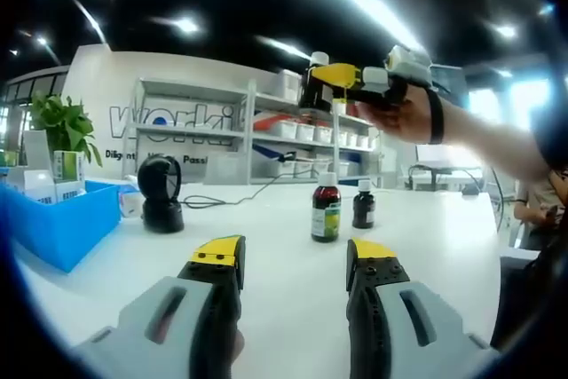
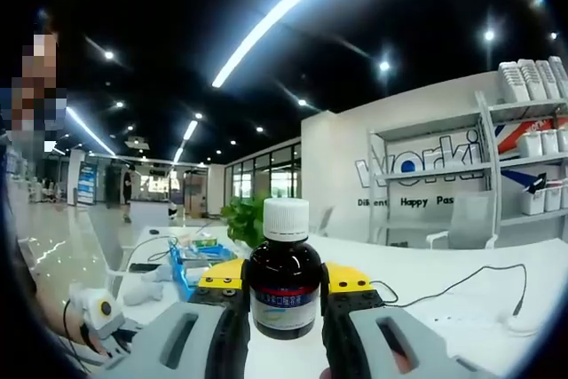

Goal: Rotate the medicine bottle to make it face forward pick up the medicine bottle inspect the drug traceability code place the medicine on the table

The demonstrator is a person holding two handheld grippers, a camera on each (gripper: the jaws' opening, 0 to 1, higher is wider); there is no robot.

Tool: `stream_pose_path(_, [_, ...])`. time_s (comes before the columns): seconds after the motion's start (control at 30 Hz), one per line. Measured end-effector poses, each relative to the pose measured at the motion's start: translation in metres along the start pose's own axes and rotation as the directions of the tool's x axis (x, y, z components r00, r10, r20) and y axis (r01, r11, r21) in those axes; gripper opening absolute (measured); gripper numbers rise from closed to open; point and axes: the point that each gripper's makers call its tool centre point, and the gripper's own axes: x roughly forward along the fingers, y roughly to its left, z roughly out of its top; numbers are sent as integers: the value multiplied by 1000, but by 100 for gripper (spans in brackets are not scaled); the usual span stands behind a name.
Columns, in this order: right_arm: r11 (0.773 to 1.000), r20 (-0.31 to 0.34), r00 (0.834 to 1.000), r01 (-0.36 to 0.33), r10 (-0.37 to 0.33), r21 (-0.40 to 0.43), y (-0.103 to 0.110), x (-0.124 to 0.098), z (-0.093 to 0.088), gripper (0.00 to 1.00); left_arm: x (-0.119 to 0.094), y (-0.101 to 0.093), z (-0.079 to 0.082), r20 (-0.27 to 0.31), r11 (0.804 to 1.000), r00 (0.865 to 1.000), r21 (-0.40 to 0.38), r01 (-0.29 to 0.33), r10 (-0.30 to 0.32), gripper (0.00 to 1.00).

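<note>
Dark brown glass with a white cap: that is the medicine bottle (image 2: 285,270) we hold in the right tongs (image 2: 284,283), low in the centre of the right gripper view, its label turned toward the camera and the yellow-tipped jaws closed on its body from both sides, lifted off the desk (image 2: 461,286). We judge it small and fairly light but hard and smooth, so it could slip or crack if dropped; the label band at mid-body looks the safest place to grip, as it is gripped now. In the left gripper view, the left tongs (image 1: 295,259) stand wide apart with nothing between them at the bottom of the frame, hovering over the white desk (image 1: 284,228). Beyond them, at mid-frame, stand two more bottles (image 1: 326,206) near each other, with a black scanner on a stand (image 1: 160,193) at left and a blue bin (image 1: 62,228) of boxes at the far left edge. At upper right, the right tongs (image 1: 312,86) hold the bottle high. Shelving (image 1: 266,130) lines the back wall under bright ceiling strip lights.
</note>
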Motion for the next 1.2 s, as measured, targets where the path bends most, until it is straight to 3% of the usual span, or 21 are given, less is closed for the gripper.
stream_pose_path(0.23, [999, 0, 999, -34, 34, -12, -1, 25, 25, 26, 0, 0, 0, -2, 1000, 1000, 0, -3, 3, 36])
stream_pose_path(0.3, [998, 9, 998, -64, 64, 22, -6, 35, 35, 25, 0, 0, 0, -4, 1000, 1000, 0, -3, 3, 36])
stream_pose_path(0.57, [998, -29, 998, -53, 52, -21, -23, 73, 52, 25, 0, 0, -1, -6, 1000, 1000, 2, -2, 2, 36])
stream_pose_path(0.83, [999, -60, 998, -33, 33, 1, -24, 107, 32, 26, 0, 0, 0, -2, 1000, 1000, -1, 0, 0, 36])
stream_pose_path(1.2, [1000, -162, 987, -14, 15, 8, -26, 138, -34, 26, 1, -1, 0, -4, 1000, 1000, 1, 1, -1, 36])
